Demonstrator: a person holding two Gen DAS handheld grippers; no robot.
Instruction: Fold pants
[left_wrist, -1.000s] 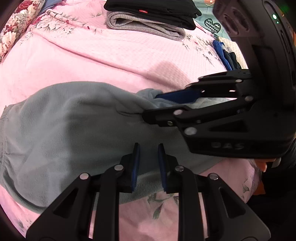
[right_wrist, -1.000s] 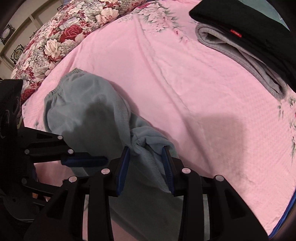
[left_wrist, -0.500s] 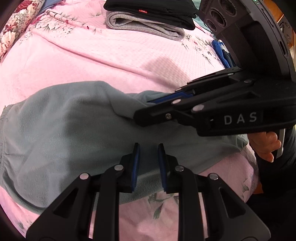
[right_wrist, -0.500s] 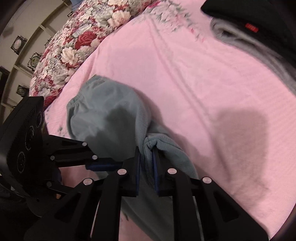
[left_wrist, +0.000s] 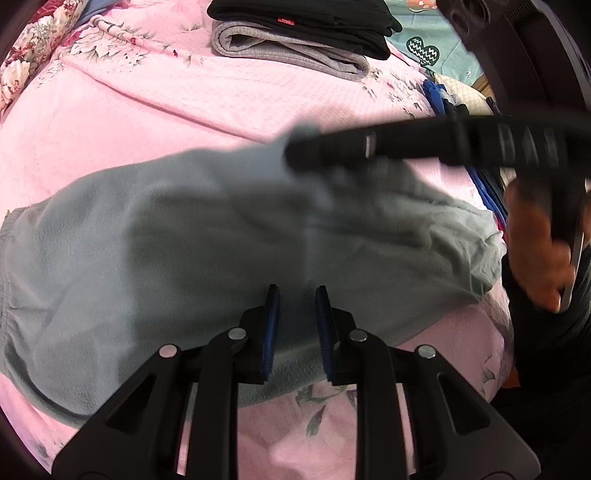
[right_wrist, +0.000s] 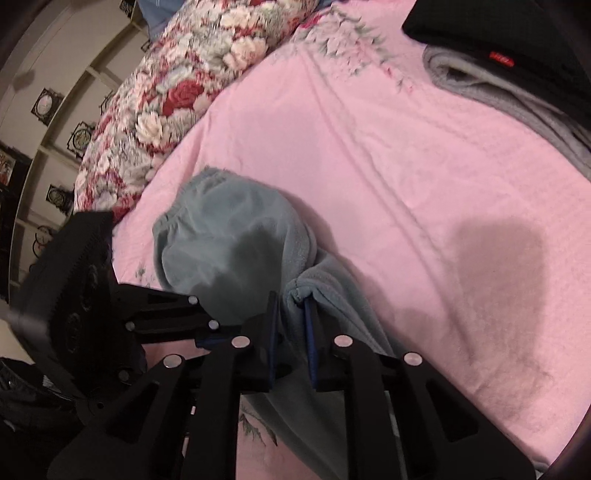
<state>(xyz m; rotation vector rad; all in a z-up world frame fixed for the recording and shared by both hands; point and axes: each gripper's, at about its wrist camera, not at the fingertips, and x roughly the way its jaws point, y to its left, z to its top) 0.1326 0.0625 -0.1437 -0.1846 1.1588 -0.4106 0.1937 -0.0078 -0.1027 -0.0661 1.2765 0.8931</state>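
Grey-blue fleece pants (left_wrist: 155, 251) lie on the pink bed sheet (left_wrist: 155, 110), waistband to the left. My left gripper (left_wrist: 295, 306) hovers just above the pants' near edge, its jaws slightly apart with nothing clamped between them. My right gripper (right_wrist: 291, 314) is shut on a bunched fold of the pants (right_wrist: 236, 243) and lifts it off the bed. In the left wrist view the right gripper (left_wrist: 295, 155) appears blurred, pulling the fabric up at centre.
A folded stack of black (left_wrist: 303, 18) and grey clothes (left_wrist: 288, 51) sits at the far side of the bed. A floral quilt (right_wrist: 177, 85) lies beyond the pants. More clothes (left_wrist: 443, 99) lie at the right edge.
My right gripper closed on the bunched pants fabric and has lifted it upward and leftward. The left gripper has stayed in place.
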